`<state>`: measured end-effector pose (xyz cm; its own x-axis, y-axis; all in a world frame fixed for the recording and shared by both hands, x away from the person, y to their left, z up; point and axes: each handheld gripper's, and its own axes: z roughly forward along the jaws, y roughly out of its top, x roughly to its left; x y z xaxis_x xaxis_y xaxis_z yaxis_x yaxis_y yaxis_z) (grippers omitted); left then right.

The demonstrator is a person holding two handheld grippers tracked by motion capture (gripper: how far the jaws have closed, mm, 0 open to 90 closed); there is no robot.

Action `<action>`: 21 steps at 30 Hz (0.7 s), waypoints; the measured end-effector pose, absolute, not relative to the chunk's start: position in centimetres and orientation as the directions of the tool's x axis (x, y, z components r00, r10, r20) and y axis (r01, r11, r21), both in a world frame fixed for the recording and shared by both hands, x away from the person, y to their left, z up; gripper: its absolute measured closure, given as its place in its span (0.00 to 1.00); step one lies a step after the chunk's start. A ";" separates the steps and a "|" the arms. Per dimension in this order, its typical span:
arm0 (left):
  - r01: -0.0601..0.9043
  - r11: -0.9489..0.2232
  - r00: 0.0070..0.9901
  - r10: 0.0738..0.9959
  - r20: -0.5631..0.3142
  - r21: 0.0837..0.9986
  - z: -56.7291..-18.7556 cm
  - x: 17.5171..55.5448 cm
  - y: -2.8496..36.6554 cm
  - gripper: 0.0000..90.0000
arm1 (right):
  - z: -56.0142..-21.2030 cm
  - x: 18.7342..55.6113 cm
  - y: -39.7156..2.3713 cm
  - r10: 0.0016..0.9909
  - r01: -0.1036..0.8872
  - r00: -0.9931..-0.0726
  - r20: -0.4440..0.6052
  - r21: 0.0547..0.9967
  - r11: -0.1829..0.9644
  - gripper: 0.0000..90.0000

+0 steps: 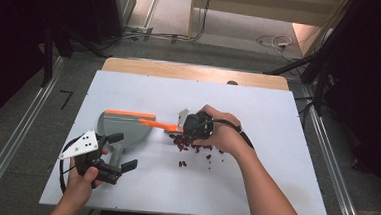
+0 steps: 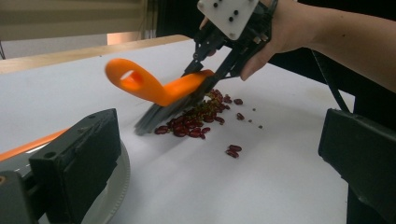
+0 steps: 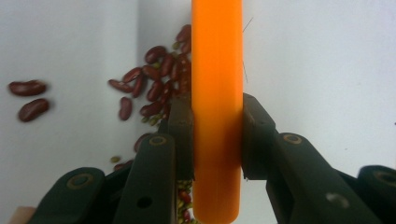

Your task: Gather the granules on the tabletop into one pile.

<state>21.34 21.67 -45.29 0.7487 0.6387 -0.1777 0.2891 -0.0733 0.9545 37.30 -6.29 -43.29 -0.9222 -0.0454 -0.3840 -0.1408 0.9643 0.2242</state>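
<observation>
An orange brush (image 1: 158, 124) with dark bristles is clamped by its handle in my right gripper (image 1: 176, 129), which is shut on it. The bristles (image 2: 156, 114) rest against a pile of red kidney beans (image 1: 184, 143) mixed with small green bits on the white table. From the right gripper's own camera, both pads press the orange handle (image 3: 217, 93) above the beans (image 3: 154, 79). A grey dustpan (image 1: 122, 126) with an orange lip lies to the left. My left gripper (image 1: 124, 151) sits at the dustpan's handle, jaws wide apart, the pan's rim (image 2: 114, 186) beside its left jaw.
A few stray beans (image 1: 181, 163) lie apart from the pile toward the front. The white board (image 1: 274, 183) has a wooden strip (image 1: 195, 72) along its far edge. Cables (image 1: 275, 41) lie on the floor beyond, and metal rails (image 1: 326, 146) run along both sides.
</observation>
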 end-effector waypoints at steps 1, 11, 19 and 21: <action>0.288 -0.074 0.749 0.639 -0.176 0.955 -45.3 21.3 21.7 0.00 | -43.3 37.1 -6.4 -0.049 -0.141 -0.926 -0.373 0.222 0.965 0.76; 0.288 -0.079 0.751 0.637 -0.174 0.954 -45.2 21.3 21.3 0.00 | -42.1 36.5 -7.7 -0.018 -0.123 -0.925 -0.380 0.254 0.959 0.76; 0.288 -0.071 0.747 0.641 -0.178 0.955 -45.2 21.4 21.6 0.00 | -39.7 35.2 -8.1 0.252 0.171 -0.956 -0.152 0.410 0.896 0.76; 0.290 -0.076 0.748 0.640 -0.176 0.954 -45.2 21.4 21.5 0.00 | -39.9 34.6 -7.7 0.319 0.269 -0.946 -0.058 0.409 0.872 0.76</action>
